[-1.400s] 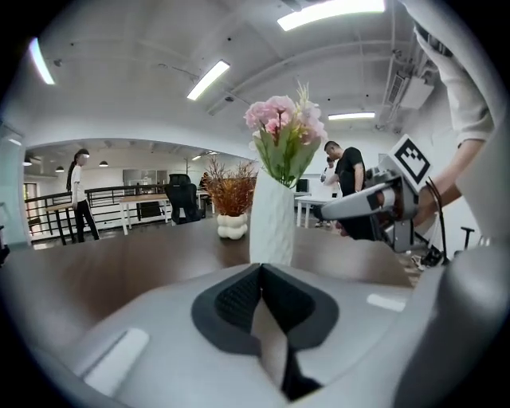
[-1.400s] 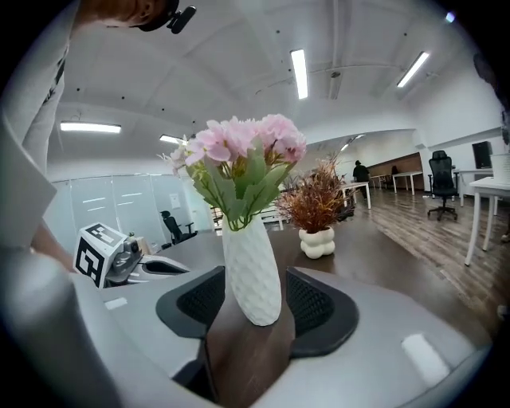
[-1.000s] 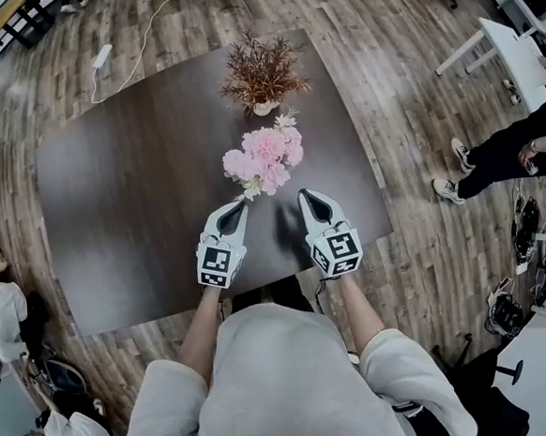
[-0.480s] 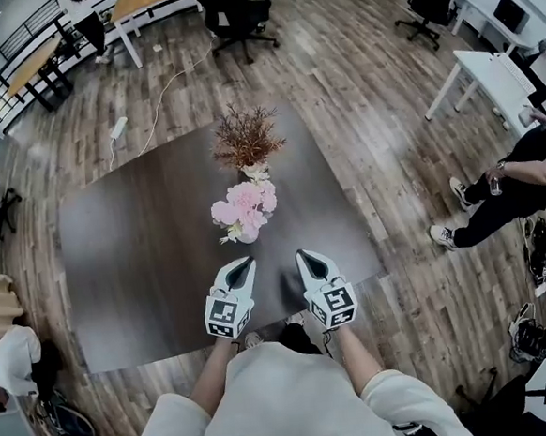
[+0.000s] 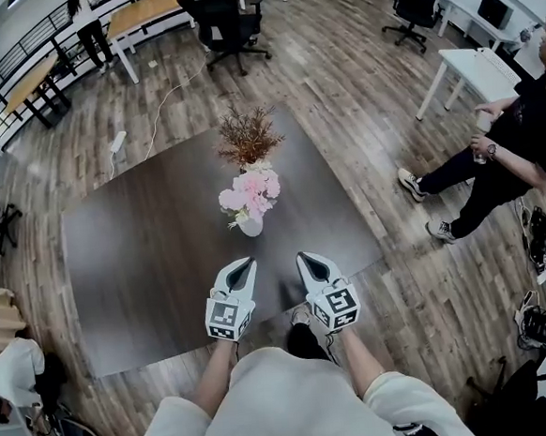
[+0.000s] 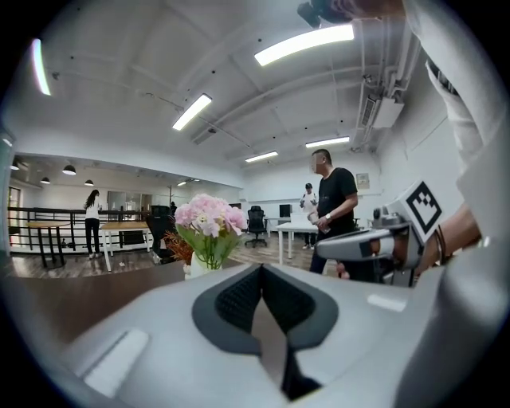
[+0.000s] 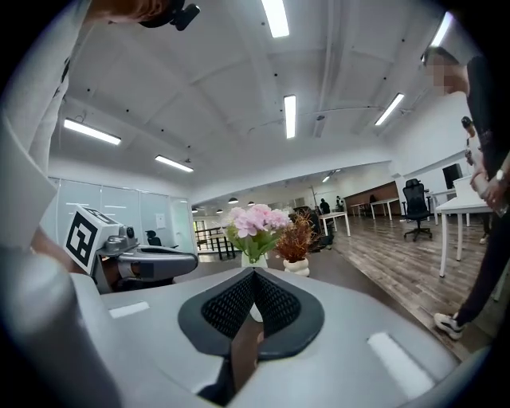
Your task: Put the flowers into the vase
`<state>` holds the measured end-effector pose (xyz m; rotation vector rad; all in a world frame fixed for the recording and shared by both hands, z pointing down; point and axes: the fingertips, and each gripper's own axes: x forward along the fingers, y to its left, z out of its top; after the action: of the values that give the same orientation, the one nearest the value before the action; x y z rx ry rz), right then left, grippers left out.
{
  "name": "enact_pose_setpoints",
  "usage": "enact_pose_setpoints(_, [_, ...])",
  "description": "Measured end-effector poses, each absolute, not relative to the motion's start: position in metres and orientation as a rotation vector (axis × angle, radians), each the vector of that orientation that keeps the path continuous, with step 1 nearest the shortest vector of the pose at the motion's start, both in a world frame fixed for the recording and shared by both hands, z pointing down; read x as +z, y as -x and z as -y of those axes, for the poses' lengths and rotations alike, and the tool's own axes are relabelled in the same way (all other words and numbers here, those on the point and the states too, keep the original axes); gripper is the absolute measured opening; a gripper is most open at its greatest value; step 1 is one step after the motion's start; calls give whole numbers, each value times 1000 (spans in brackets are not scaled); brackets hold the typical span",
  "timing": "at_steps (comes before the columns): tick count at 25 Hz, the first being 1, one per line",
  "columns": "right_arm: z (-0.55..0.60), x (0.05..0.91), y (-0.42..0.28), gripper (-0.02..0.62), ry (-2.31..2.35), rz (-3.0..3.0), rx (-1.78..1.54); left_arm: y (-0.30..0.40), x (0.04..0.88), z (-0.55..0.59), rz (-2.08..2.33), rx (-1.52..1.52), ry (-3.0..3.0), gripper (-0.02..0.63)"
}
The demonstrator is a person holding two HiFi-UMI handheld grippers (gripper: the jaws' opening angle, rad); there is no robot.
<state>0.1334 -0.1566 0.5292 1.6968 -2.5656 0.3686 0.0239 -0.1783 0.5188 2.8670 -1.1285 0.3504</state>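
A bunch of pink flowers (image 5: 249,192) stands upright in a small white vase (image 5: 250,226) in the middle of the dark table (image 5: 145,260). The bouquet also shows in the left gripper view as flowers (image 6: 210,217) and in the right gripper view as flowers (image 7: 255,220). My left gripper (image 5: 242,266) hovers over the table's near edge, shut and empty, a short way back from the vase. Beside it my right gripper (image 5: 309,259) is also shut with nothing between its jaws. Both point toward the vase without touching it.
A white pot of dried brown sprigs (image 5: 246,137) stands just behind the vase. A seated person (image 5: 494,157) is right of the table. Office chairs (image 5: 224,19) and desks (image 5: 468,65) stand farther off on the wood floor. Another person (image 5: 17,369) is at the lower left.
Both grippers have drawn back from the vase toward the table's near edge and risen. The head view has tilted up, showing more of the room. The flowers stay in the vase.
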Motion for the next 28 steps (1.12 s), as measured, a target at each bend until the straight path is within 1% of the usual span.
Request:
enact_pose_setpoints(8, [68,519,-67,-3,-1797,2506,339,54,509,92,1076,329,-2941,9])
enact_pose_setpoints(14, [3,521,-4,-3,-1861,2450,307,120,515,34,1040,285,-2966,9])
enact_pose_setpoints(22, [-72,495,31,-3,-1918,2422,284,158,491,-37,1010,272,-2980,9])
enact_pose_setpoints(28, [-108,483,39,-3,-1933,2411,262,172,490,-71,1015,309,-2967,9])
